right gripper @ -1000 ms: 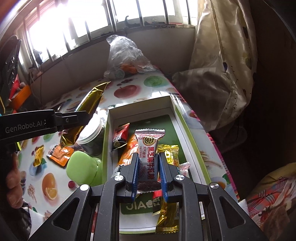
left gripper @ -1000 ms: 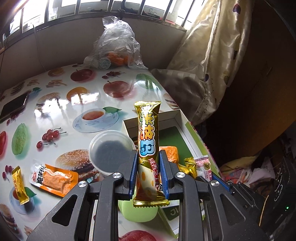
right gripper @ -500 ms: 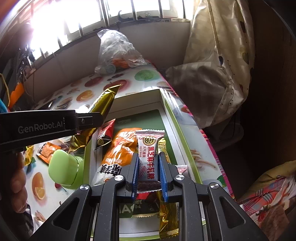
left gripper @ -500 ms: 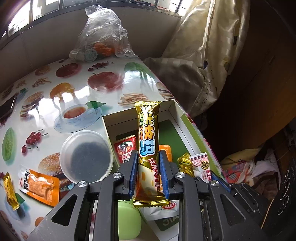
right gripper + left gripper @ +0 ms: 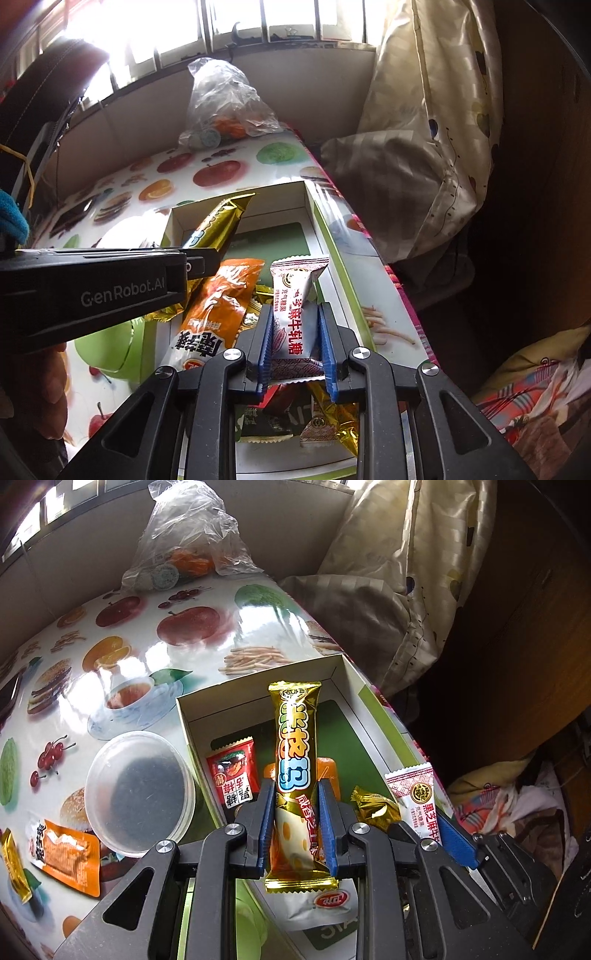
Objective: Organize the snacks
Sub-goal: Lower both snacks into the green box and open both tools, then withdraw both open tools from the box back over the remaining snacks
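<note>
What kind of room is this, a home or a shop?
Most likely a home: a table with a fruit-and-burger print cover, a patterned curtain beside a barred window, and a snack box on the table.

Far end of shallow white cardboard box (image 5: 258, 698), green floor: bare, open from above. Near end crowded: red sachet (image 5: 232, 771), large orange snack bag (image 5: 218, 299), crumpled gold wrappers (image 5: 375, 806). Round clear plastic lid (image 5: 138, 794) touches box's left wall. Knotted clear plastic bag (image 5: 188, 542) blocks table's far edge.
</note>
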Demonstrator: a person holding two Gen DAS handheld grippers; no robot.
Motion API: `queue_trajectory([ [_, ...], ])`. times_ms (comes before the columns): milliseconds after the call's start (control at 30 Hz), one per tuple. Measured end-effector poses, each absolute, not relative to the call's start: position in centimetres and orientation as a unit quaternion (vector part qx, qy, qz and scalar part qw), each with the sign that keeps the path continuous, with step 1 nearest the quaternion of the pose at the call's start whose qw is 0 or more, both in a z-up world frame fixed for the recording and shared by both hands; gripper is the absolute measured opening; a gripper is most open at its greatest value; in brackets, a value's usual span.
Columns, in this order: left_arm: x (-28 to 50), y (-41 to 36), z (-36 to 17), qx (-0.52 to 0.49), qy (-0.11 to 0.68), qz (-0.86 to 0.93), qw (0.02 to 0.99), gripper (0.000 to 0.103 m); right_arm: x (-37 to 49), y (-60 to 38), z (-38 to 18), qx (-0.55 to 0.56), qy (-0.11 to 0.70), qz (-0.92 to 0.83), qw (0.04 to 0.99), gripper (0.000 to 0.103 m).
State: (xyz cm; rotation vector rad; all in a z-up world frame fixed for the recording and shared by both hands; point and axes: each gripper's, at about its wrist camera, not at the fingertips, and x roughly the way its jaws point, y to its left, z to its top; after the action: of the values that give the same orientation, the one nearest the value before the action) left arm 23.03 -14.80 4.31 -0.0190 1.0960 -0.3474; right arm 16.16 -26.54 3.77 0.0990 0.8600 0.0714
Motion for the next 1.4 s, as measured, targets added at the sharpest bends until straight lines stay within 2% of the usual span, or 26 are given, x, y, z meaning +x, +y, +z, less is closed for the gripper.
queue_trajectory([
  [467, 22.9, -15.4, 4.4, 0.002, 0.517, -0.168, 0.839, 0.025, 16.3, -27.1, 3.5, 0.066, 0.426, 0.047, 0.901, 0.028],
  [533, 22.9, -15.3, 4.5, 0.002, 0.516, -0.166, 0.840, 0.027, 16.2, -27.1, 3.4, 0.064, 0.427, 0.046, 0.901, 0.030],
  [600, 22.8, -15.2, 4.6, 0.000, 0.516, -0.166, 0.841, 0.036, 16.2, -27.0, 3.5, 0.062, 0.427, 0.045, 0.901, 0.031],
  [1167, 21.6, -14.1, 6.0, -0.009, 0.501, -0.166, 0.849, 0.038, 15.3, -26.4, 4.3, 0.055, 0.418, 0.040, 0.906, 0.046],
  [1400, 20.9, -13.6, 6.5, -0.008, 0.495, -0.162, 0.854, 0.042, 14.9, -26.2, 4.7, 0.054, 0.415, 0.038, 0.908, 0.048],
])
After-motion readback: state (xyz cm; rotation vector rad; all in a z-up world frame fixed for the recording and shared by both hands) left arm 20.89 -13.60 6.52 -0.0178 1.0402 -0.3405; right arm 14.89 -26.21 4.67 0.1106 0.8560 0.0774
